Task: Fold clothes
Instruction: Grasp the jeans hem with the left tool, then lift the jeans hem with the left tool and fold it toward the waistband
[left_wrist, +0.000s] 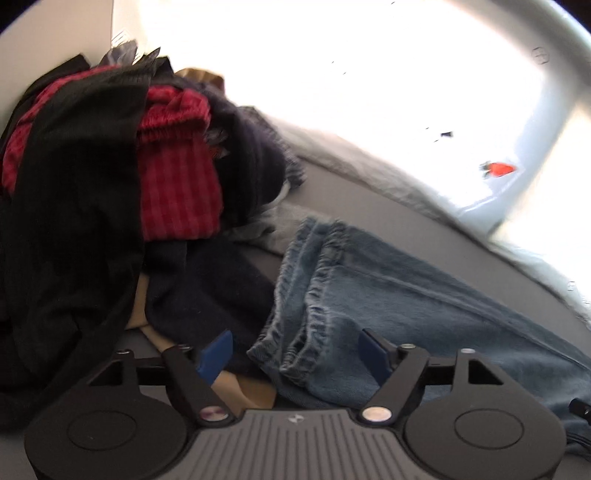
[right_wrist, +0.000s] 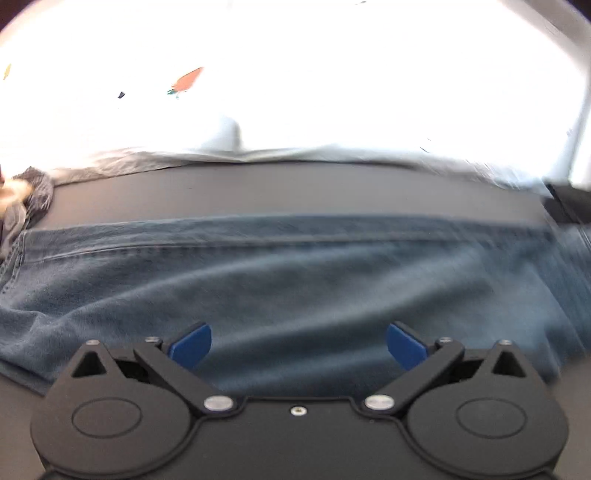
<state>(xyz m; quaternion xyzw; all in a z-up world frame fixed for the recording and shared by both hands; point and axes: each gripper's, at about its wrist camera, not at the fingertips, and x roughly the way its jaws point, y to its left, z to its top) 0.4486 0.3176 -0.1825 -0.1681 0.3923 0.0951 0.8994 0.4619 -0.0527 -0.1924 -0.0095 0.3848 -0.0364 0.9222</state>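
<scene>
Blurring jeans (right_wrist: 295, 280), laundry heap (left_wrist: 92, 192) cropped

I note a dark grey tabletop (right_wrist: 295, 192); beyond it, white bedding (right_wrist: 332, 92) bearing a small red print (right_wrist: 188, 79).

You have one pair of jeans (left_wrist: 388, 295) on the dark table (left_wrist: 369, 206), one heap of clothes (left_wrist: 110, 192) at its left edge, two grippers.
</scene>
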